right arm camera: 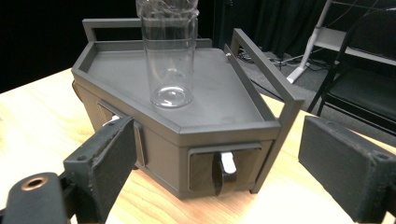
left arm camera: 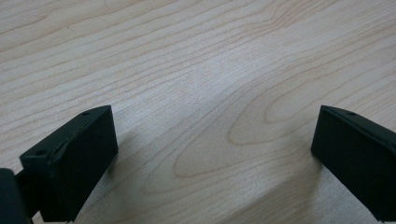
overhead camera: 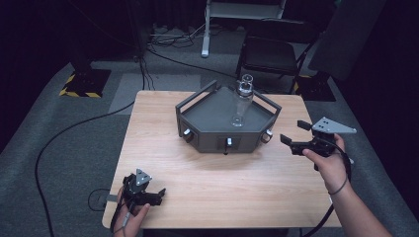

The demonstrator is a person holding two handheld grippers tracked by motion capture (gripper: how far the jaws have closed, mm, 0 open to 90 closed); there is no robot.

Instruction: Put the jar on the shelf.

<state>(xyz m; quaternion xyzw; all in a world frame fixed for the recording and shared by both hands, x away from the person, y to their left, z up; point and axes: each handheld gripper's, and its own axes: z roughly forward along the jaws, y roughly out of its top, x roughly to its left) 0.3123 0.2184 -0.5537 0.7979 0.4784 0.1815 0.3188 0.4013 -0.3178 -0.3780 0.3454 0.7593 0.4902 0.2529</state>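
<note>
Standing wide open and empty, right gripper [overhead camera: 296,134] jaws face the tray's [right arm camera: 215,112] drawer [right arm camera: 223,168].

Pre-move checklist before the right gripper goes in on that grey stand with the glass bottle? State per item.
1. Right gripper jaws open, nothing between them: ok.
2. Right gripper faces the dark grey angular stand; the small drawer with a white handle sits between its jaws in the right gripper view: ok.
3. Clear glass bottle upright on the stand's top tray: ok.
4. Bottle empty or filled: cannot tell.
5. Left gripper open, low over the light wooden table, well apart from the stand: ok.
6. Drawer shut: appears so, cannot tell for sure.
</note>
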